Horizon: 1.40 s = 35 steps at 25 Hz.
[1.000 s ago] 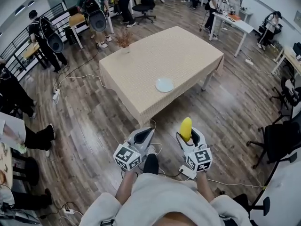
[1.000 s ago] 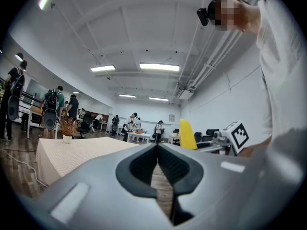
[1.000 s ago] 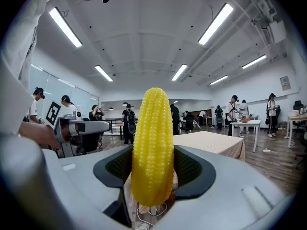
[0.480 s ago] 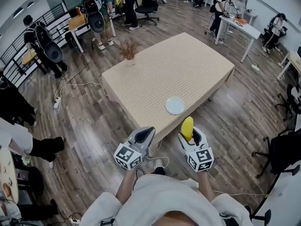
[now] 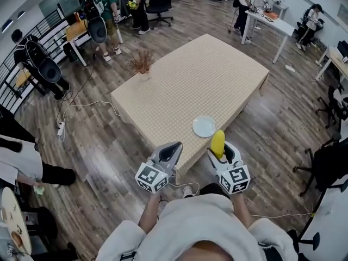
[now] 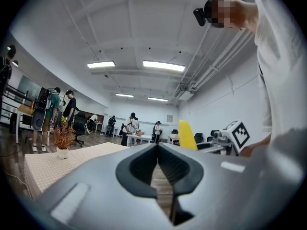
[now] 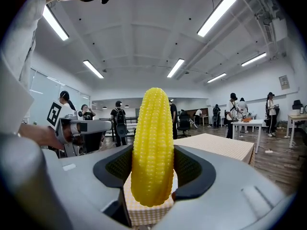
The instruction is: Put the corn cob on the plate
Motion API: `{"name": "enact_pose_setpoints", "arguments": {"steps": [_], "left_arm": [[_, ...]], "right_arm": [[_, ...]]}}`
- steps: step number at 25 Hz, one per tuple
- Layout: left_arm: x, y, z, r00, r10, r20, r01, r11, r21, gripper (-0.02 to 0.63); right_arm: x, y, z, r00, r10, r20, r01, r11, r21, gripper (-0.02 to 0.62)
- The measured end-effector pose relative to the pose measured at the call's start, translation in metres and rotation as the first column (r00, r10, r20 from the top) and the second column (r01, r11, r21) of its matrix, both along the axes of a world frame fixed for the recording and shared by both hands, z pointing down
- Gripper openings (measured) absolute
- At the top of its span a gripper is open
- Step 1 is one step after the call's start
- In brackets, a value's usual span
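the right gripper (image 5: 222, 155) has its fingers clamped on the one corn cob (image 5: 217, 142), held upright. the left gripper (image 5: 169, 152) is pinched shut and empty. both have come up to the table (image 5: 163, 102) edge, so the single plate (image 5: 204, 126) is now just ahead, likely within reach.

Table (image 5: 185, 86): ctr of room.
Plate (image 5: 204, 126): on table, nr its near edge.
Potted twigs (image 5: 142, 63): on table, far-left corner.
Corn cob (image 5: 217, 143): upright betw. jaws of right gripper (image 5: 221, 152), just before plate.
Left gripper (image 5: 170, 154): left of right gripper, at table's near edge.
Desk (image 5: 270, 25): behind table, to right.
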<state>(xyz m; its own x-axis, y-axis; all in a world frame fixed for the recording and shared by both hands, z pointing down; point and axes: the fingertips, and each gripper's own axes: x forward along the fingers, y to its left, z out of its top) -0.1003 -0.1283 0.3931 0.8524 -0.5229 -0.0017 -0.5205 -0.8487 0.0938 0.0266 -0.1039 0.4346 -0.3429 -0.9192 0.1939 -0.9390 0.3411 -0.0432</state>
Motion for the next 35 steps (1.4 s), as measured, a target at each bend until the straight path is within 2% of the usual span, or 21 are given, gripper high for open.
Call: {"name": "enact_pose_setpoints", "arguments": {"steps": [5, 14, 23, 30, 35], "left_arm": [[0.002, -0.012, 0.009, 1.000, -0.008, 0.002, 0.008, 1.000, -0.022, 0.008], [0.016, -0.050, 0.019, 0.998, -0.058, 0.011, 0.059, 0.997, -0.047, 0.008], [0.062, -0.101, 0.033, 0.987, -0.159, 0.015, 0.160, 0.985, -0.058, 0.008], [0.106, -0.122, 0.031, 0.970, -0.241, 0.029, 0.242, 0.969, -0.048, 0.008], [0.124, -0.137, 0.034, 0.963, -0.265, 0.043, 0.266, 0.963, -0.046, 0.008]], "right_arm": [[0.001, -0.014, 0.006, 1.000, -0.001, 0.001, 0.001, 1.000, -0.011, 0.253], [0.026, -0.055, 0.009, 1.000, -0.019, 0.011, 0.020, 1.000, -0.016, 0.253], [0.075, -0.108, 0.028, 0.995, -0.092, 0.034, 0.094, 0.994, -0.061, 0.252], [0.113, -0.141, 0.030, 0.983, -0.176, 0.047, 0.178, 0.982, -0.055, 0.253], [0.126, -0.157, 0.034, 0.976, -0.209, 0.052, 0.212, 0.975, -0.060, 0.252]]}}
